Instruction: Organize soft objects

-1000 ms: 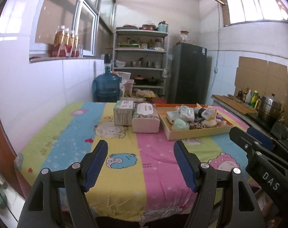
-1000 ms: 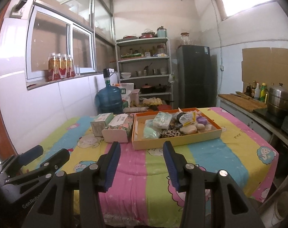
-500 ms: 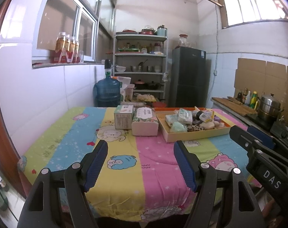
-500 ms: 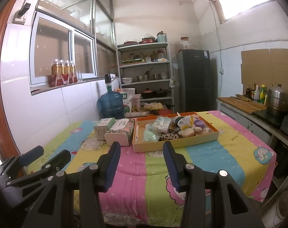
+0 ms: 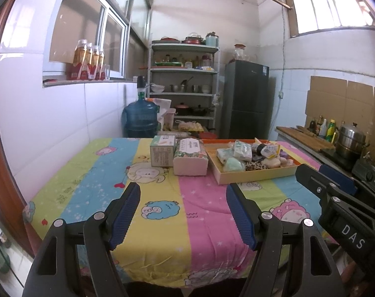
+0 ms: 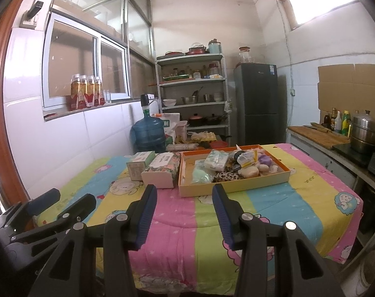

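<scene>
An orange tray [image 5: 256,174] [image 6: 232,184] holds several soft items, among them a green pouch [image 5: 233,165] [image 6: 199,175], a white wipes pack [image 5: 242,149] [image 6: 215,160] and a leopard-print piece [image 5: 255,165] [image 6: 225,177]. Left of the tray lie a pink tissue pack [image 5: 190,159] [image 6: 162,170] and a green box [image 5: 162,149] [image 6: 139,165]. My left gripper [image 5: 183,190] hangs open over the table's near edge, nothing between its fingers. My right gripper [image 6: 185,189] is also open and empty, short of the tray. Each gripper shows at the edge of the other's view.
A striped cartoon cloth covers the table [image 5: 157,222], which stands against a white tiled wall on the left. Behind it are a blue water jug [image 5: 140,118], a metal shelf rack [image 5: 183,86] and a dark fridge [image 5: 246,99]. A counter with a steel steamer pot [image 6: 365,133] runs along the right.
The left wrist view has drawn back a little from the table. Both grippers keep the same gap, and nothing on the table has moved.
</scene>
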Available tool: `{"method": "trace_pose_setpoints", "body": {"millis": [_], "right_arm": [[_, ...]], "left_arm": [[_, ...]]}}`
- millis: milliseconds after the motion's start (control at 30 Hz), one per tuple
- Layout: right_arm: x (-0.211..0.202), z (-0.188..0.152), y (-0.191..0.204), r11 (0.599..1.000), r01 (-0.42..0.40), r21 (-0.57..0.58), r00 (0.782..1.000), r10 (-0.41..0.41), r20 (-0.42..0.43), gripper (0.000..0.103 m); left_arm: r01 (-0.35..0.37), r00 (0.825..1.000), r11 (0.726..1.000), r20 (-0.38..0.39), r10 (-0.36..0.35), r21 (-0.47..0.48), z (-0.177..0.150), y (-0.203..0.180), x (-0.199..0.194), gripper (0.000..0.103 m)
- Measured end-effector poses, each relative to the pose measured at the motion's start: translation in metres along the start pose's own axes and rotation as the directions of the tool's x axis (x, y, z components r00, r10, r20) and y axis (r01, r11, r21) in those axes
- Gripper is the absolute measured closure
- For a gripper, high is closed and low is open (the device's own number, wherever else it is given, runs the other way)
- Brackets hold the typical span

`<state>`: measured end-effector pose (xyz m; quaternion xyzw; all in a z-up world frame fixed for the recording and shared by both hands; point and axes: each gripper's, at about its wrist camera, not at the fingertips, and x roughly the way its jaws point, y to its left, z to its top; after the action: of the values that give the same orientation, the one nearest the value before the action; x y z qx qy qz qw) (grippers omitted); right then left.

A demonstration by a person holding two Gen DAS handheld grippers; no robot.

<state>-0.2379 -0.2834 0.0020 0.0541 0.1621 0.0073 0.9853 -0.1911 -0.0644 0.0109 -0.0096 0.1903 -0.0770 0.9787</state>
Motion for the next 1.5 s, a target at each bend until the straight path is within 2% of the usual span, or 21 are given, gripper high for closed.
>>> {"method": "trace_pose_setpoints", "body": {"millis": [1500], "right_arm": [[-0.0043,0.0011,0.0069,1.0,-0.011,0.001,1.0,0.011,0.007,0.057]], "left_arm": [[-0.002,1.0,1.0,0.003,0.002,-0.002,-0.0024,0.0009,-0.001,0.029]]}}
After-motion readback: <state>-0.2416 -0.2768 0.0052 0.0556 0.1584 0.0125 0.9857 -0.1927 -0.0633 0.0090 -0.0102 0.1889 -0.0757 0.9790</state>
